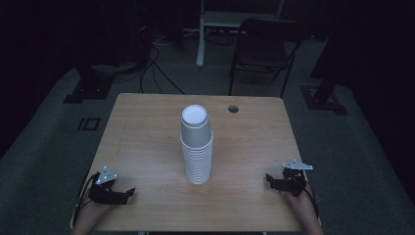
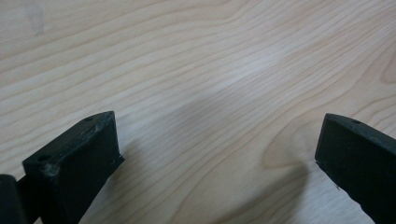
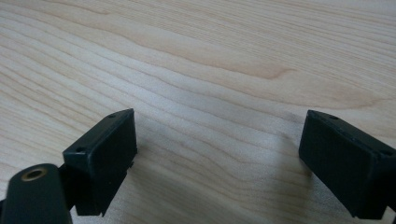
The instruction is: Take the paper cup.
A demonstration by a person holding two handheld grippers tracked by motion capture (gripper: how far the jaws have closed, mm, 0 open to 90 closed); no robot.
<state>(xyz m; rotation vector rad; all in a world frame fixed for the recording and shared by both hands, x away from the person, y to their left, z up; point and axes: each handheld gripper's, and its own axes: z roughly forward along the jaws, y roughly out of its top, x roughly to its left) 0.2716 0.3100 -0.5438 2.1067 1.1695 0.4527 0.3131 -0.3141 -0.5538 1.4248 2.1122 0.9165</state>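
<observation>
Cup stack [image 1: 196, 147] upright mid-table [image 1: 147, 127]; room behind dark, indistinct.

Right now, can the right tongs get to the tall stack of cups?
Probably yes. The right tongs are open near the table's edge, and only bare wood lies between them and the cup stack in the middle.

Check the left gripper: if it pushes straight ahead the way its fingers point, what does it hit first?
Probably nothing soon. The left gripper sits open at the table's near left corner, and its own view shows bare wood ahead. From above it seems aimed rightward, passing in front of the cup stack, though depth is unclear.
</observation>
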